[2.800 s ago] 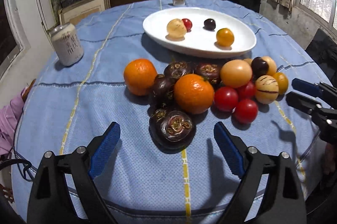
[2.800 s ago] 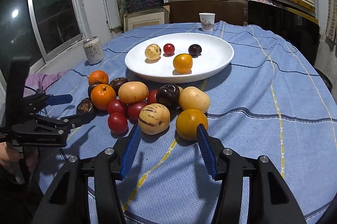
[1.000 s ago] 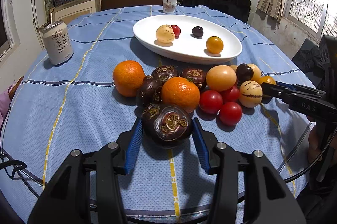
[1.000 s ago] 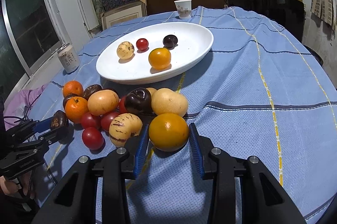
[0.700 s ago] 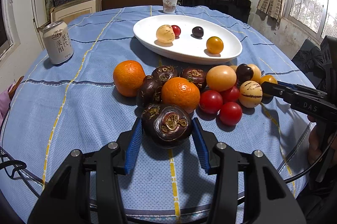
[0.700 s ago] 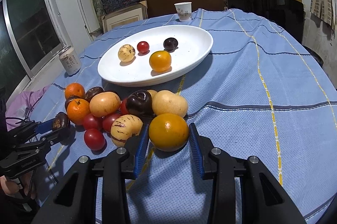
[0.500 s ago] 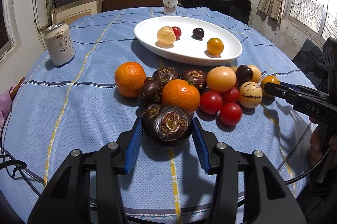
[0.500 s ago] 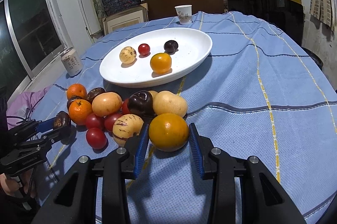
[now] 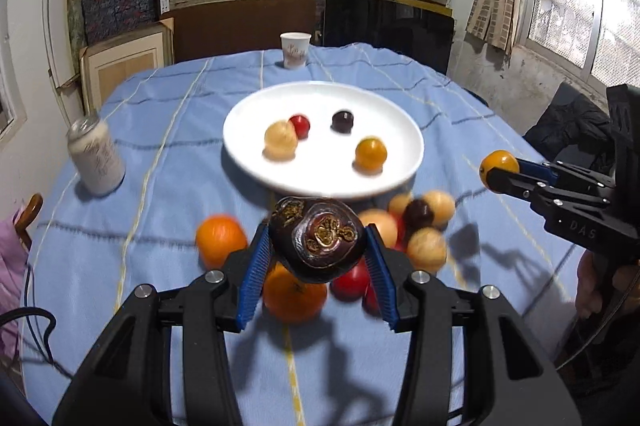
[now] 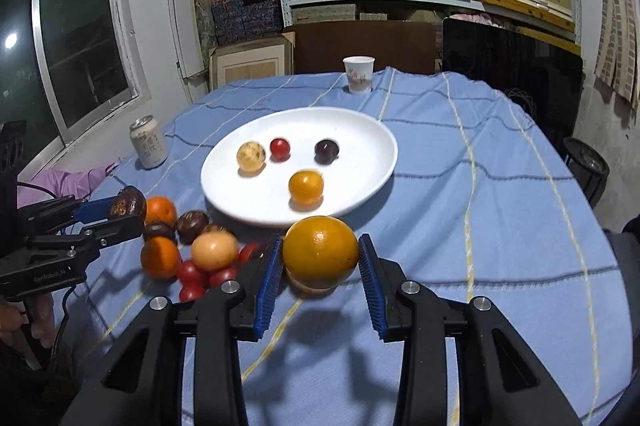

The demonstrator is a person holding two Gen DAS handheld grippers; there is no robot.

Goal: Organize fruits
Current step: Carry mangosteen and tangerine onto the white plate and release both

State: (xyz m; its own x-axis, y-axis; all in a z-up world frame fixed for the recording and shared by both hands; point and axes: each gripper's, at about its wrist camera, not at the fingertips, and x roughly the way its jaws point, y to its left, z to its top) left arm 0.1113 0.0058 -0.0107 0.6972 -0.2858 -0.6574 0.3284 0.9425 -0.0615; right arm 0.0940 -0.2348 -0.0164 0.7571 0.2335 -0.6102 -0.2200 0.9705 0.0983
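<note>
The left gripper [image 9: 316, 252] is clamped on a dark purple mangosteen [image 9: 318, 240], its blue pads pressing both sides, and the fruit hangs clear above the blue tablecloth [image 9: 160, 146] over the fruit pile [image 9: 416, 226] near the front edge of the table. The right gripper [image 10: 318, 260] is closed narrowly on a yellow-orange round fruit [image 10: 320, 252], also held off the cloth, just in front of the near rim of the white oval plate [image 10: 368, 162]. The plate sits near the middle of the table and carries 4 small fruits: a pale speckled one [image 10: 251, 156], a red cherry tomato [image 10: 279, 148], a dark plum-like one [image 10: 327, 151] and a small orange one [image 10: 306, 187]. Left on the cloth are oranges [image 10: 160, 258], more mangosteens [image 10: 192, 221], red tomatoes [image 10: 192, 272] and a tan fruit [image 10: 214, 250], bunched toward the front-left. A drink can [image 10: 148, 142] stands near the left edge, a paper cup [image 10: 359, 74] at the far edge
</note>
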